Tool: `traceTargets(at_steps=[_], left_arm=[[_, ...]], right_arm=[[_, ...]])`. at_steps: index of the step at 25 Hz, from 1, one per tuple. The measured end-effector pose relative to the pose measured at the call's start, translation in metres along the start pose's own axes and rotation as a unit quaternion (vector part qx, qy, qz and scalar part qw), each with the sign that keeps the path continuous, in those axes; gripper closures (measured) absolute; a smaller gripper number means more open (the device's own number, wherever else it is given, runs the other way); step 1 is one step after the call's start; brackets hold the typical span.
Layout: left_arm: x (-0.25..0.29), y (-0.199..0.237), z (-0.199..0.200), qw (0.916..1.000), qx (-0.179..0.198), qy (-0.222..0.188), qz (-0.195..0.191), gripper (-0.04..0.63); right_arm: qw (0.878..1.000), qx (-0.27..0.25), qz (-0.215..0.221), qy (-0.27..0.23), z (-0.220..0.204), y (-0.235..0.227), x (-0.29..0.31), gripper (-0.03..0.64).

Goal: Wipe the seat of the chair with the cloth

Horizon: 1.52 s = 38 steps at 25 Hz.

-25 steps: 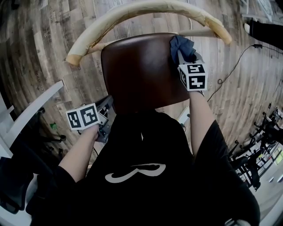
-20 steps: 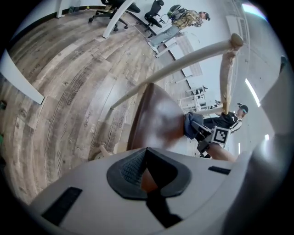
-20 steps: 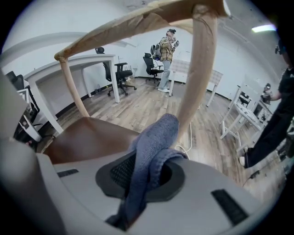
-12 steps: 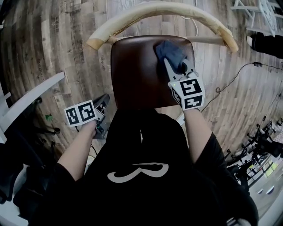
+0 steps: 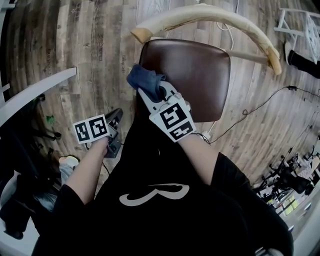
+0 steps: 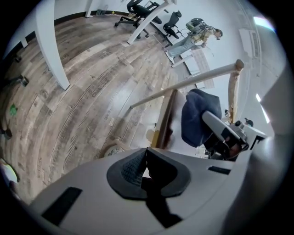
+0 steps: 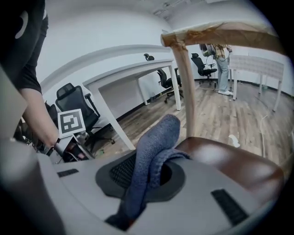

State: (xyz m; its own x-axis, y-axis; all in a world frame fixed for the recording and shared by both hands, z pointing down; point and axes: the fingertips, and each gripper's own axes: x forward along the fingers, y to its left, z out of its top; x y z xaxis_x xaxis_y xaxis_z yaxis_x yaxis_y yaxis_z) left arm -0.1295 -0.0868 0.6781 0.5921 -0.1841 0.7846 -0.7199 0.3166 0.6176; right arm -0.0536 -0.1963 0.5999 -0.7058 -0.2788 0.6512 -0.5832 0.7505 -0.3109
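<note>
The chair's brown seat lies below me, with its pale curved back rail at the far side. A blue cloth hangs at the seat's near-left edge, partly past it. My right gripper is shut on the cloth, which bulges out of the jaws in the right gripper view beside the seat. My left gripper is shut on nothing and is held low, left of the chair above the floor. From the left gripper view I see the cloth and the seat's edge.
Wooden plank floor surrounds the chair. A white table edge runs at the left, with office chairs beneath it. A black cable trails on the floor at the right. A person stands far off.
My right gripper has dragged the cloth from the seat's far-right corner across to its near-left edge. The left gripper has hardly moved.
</note>
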Motion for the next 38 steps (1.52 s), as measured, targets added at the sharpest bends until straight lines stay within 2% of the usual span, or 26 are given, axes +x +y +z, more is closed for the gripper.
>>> traceTargets(at_steps=[3, 10, 14, 24, 32, 38], left_arm=[[-0.003, 0.005, -0.006, 0.9999, -0.012, -0.006, 0.003, 0.58], [-0.006, 0.012, -0.019, 0.9997, -0.02, -0.009, 0.008, 0.581], [-0.005, 0.015, -0.024, 0.9997, -0.017, -0.005, 0.014, 0.581], [0.009, 0.005, -0.021, 0.9998, 0.0, 0.017, 0.013, 0.581], [0.018, -0.013, -0.018, 0.999, 0.026, 0.036, 0.004, 0.581], [0.018, -0.009, -0.016, 0.9977, 0.04, 0.053, 0.01, 0.581]], right_arm=[[1.0, 0.01, 0.011, 0.015, -0.01, 0.006, 0.012, 0.568], [0.998, 0.002, -0.01, 0.066, -0.047, -0.012, 0.028, 0.568], [0.997, -0.025, -0.019, 0.072, -0.061, -0.014, 0.031, 0.568], [0.992, -0.087, -0.03, 0.081, -0.059, -0.02, 0.034, 0.566], [0.992, -0.069, -0.07, 0.078, -0.071, -0.043, 0.009, 0.568], [0.988, -0.031, -0.127, 0.083, -0.092, -0.076, -0.022, 0.568]])
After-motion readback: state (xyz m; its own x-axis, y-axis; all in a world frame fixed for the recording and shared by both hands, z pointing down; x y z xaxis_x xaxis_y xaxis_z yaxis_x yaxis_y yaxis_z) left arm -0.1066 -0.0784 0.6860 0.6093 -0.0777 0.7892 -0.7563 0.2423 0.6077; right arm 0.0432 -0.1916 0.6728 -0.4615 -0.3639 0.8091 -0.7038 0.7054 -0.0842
